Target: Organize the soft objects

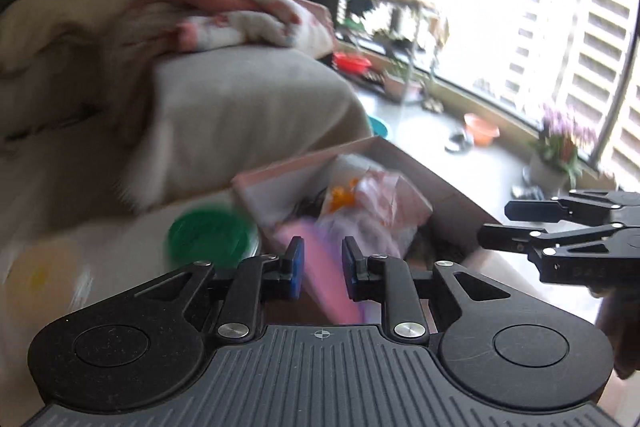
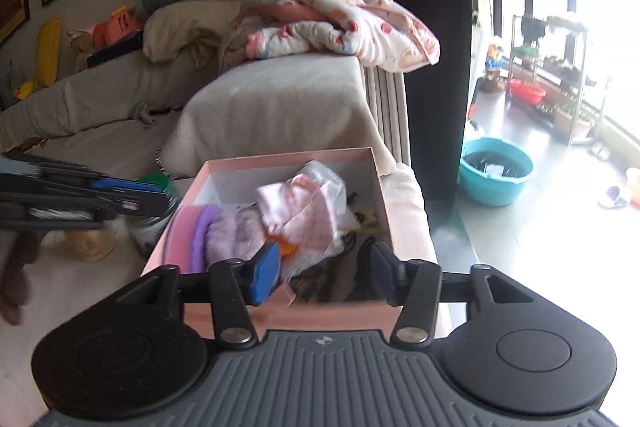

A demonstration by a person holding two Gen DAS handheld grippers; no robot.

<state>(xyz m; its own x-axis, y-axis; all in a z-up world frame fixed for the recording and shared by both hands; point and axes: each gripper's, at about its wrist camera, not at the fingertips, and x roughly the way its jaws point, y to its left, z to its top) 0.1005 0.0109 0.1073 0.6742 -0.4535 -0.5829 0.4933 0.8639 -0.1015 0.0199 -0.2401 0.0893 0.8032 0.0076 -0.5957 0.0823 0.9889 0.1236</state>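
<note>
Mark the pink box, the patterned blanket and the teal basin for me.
pink box (image 2: 280, 315): right wrist view, on its near outer wall.
patterned blanket (image 2: 360, 27): right wrist view, middle of the bundle on the sofa arm.
teal basin (image 2: 486, 191): right wrist view, on its outer wall.

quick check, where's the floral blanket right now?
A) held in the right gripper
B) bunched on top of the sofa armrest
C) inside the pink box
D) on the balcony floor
B: the floral blanket lies bunched on the sofa armrest, above and behind the pink box; the right gripper is open and empty.
</note>
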